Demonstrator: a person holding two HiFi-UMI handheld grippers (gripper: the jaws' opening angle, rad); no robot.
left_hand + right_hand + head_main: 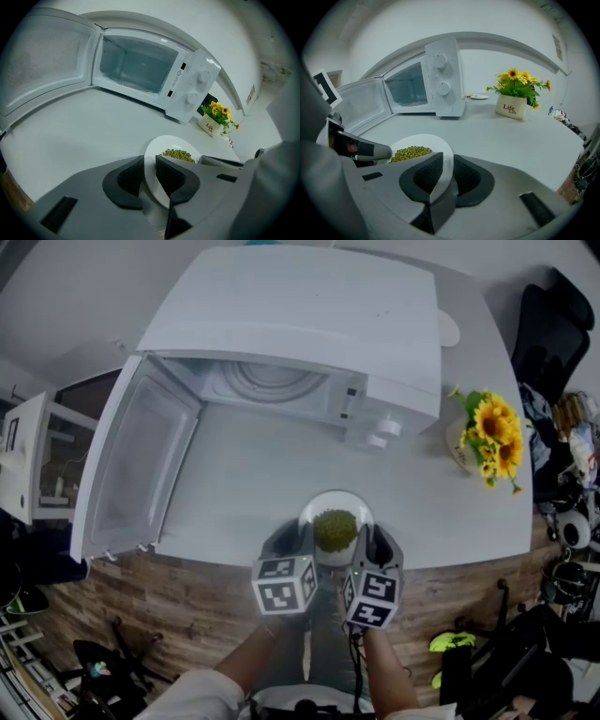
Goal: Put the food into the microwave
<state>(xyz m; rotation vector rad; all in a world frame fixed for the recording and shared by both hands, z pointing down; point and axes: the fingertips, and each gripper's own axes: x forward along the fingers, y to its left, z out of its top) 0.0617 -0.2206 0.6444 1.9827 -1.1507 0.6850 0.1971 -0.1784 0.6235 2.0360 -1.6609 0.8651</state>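
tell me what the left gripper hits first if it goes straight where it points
The plate: its rim sits between the jaws of the left gripper. Beyond it the line seems to slant down onto the table, short of the open microwave; depth is unclear.

Item: my left gripper, jaws clamped on the rim of a white plate holding green beans. Microwave beyond, door open.

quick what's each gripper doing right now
left gripper: closed on the rim of the plate
right gripper: closed on the plate's opposite rim
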